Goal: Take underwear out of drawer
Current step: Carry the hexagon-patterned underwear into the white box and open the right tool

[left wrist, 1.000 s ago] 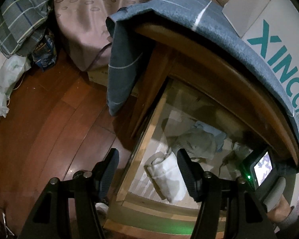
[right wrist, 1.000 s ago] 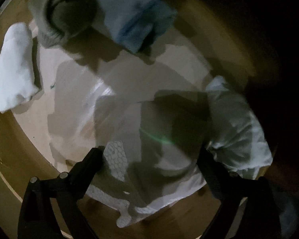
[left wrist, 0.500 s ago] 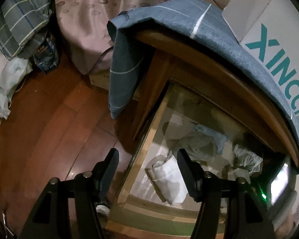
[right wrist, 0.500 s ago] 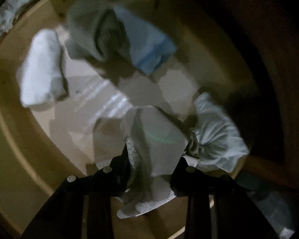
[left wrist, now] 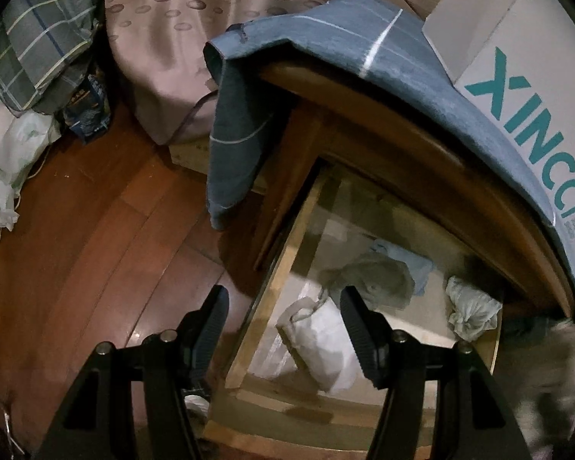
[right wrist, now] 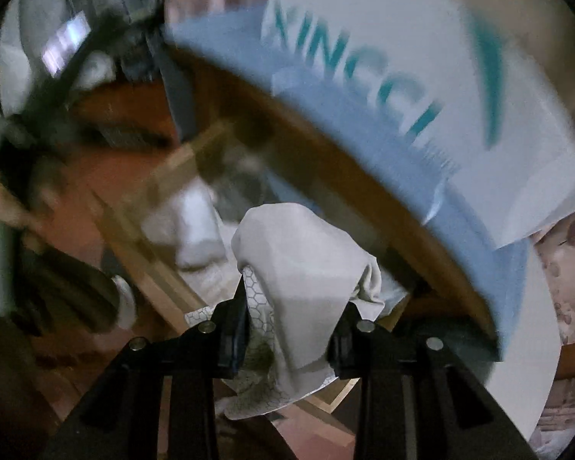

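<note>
Reddish wooden floor (left wrist: 76,230) runs beneath a wooden table (left wrist: 421,145) draped with a blue-grey cloth (left wrist: 326,38), on which stands a white carton (left wrist: 536,76) with teal lettering. Beneath the tabletop the drawer (left wrist: 264,306) stands pulled out.

At the right gripper (right wrist: 289,329) the jaws have just been closing and now pinch a pale piece of underwear (right wrist: 303,253) with a honeycomb print along one edge. The cloth bunches up between the two pads and peaks above them, while its loose end hangs below the jaws. It is raised above the open drawer, whose light wooden frame and remaining clothes show blurred behind it. The table edge and its blue cloth arch close above the raised garment, and the carton fills the upper right of that view.

At the left gripper (left wrist: 283,326) the jaws stand partly apart with nothing between them, poised over the near left corner of the drawer. One finger shows over the floor, the other over the drawer.

Inside the drawer lie a white rolled garment (left wrist: 318,345) near the front, a grey one (left wrist: 379,280) touching a light blue one (left wrist: 410,264) farther back, and a crumpled pale bundle (left wrist: 471,310) on the right. Past the table hangs a patterned bedspread (left wrist: 165,38), with a plaid fabric (left wrist: 38,38) at the far left.
</note>
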`<action>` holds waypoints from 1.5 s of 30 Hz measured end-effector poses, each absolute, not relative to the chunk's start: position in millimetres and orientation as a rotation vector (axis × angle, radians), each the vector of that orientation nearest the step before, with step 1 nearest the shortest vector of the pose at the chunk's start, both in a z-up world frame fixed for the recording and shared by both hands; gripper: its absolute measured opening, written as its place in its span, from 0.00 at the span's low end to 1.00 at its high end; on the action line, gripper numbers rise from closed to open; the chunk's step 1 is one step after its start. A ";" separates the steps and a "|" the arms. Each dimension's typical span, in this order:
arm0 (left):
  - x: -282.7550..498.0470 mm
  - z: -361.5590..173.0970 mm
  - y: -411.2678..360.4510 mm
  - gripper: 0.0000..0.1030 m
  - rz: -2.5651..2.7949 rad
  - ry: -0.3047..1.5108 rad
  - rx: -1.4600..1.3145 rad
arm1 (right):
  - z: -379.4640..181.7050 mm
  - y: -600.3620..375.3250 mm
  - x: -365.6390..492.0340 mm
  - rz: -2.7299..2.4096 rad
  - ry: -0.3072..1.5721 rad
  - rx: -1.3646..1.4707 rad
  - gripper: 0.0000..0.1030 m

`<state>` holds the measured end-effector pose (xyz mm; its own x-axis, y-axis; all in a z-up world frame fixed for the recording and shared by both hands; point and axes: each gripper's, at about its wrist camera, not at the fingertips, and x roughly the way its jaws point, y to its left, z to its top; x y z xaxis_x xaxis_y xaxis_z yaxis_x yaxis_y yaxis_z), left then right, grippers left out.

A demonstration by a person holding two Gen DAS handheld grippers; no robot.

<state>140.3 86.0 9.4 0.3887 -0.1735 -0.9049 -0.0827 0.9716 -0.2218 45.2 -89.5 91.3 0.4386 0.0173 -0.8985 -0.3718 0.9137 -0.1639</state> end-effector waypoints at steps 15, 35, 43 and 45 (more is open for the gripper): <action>139.6 15.5 82.4 0.60 -0.075 1.146 -0.224 | 247.4 -164.2 177.1 0.018 0.846 -0.148 0.31; 142.3 11.3 88.8 0.60 -0.064 1.162 -0.248 | 204.3 -198.6 216.6 -0.077 0.835 -0.165 0.50; 142.1 10.6 103.0 0.60 -0.029 1.172 -0.300 | 189.0 -143.9 104.5 0.216 0.826 -0.426 0.49; 140.7 11.8 105.6 0.60 -0.018 1.164 -0.301 | 160.0 -132.1 82.8 0.267 0.892 -0.481 0.49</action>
<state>140.7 105.6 11.8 0.3999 -0.1690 -0.9008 -0.1409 0.9598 -0.2426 82.8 -132.1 160.0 0.6045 0.0250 -0.7962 -0.4162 0.8622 -0.2889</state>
